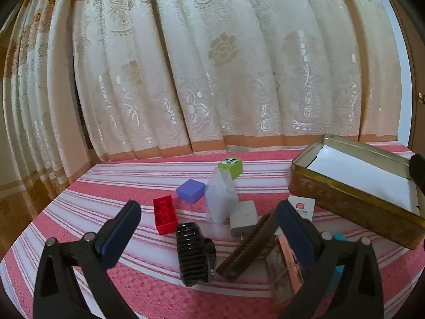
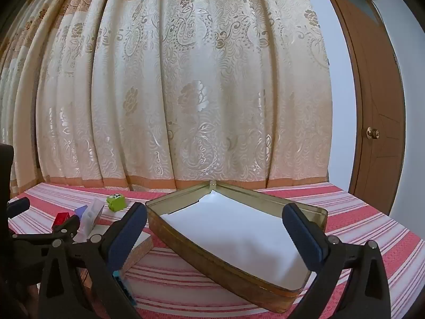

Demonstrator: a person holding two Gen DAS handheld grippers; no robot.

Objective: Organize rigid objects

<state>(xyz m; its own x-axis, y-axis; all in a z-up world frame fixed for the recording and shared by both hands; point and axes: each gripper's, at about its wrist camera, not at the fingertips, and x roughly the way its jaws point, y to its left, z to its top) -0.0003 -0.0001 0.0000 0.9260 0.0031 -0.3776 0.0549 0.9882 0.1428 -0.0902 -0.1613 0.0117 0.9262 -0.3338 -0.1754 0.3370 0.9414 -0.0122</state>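
Small objects lie on the red striped cloth in the left wrist view: a red brick (image 1: 164,214), a purple block (image 1: 190,190), a green cube (image 1: 230,167), a white packet (image 1: 220,198), a white charger (image 1: 243,218), a black ribbed piece (image 1: 191,252), a brown harmonica (image 1: 245,247) and a white card (image 1: 301,207). My left gripper (image 1: 209,224) hangs open over them, holding nothing. An open gold tin (image 2: 207,255) lined with white paper sits before my right gripper (image 2: 215,232), which stands open over it, its jaws empty.
A cream patterned curtain (image 2: 186,93) hangs along the far edge of the table. A brown door (image 2: 377,111) stands at the right. A flat white-topped box (image 2: 140,244) and a teal item (image 2: 123,287) lie left of the tin (image 1: 353,202).
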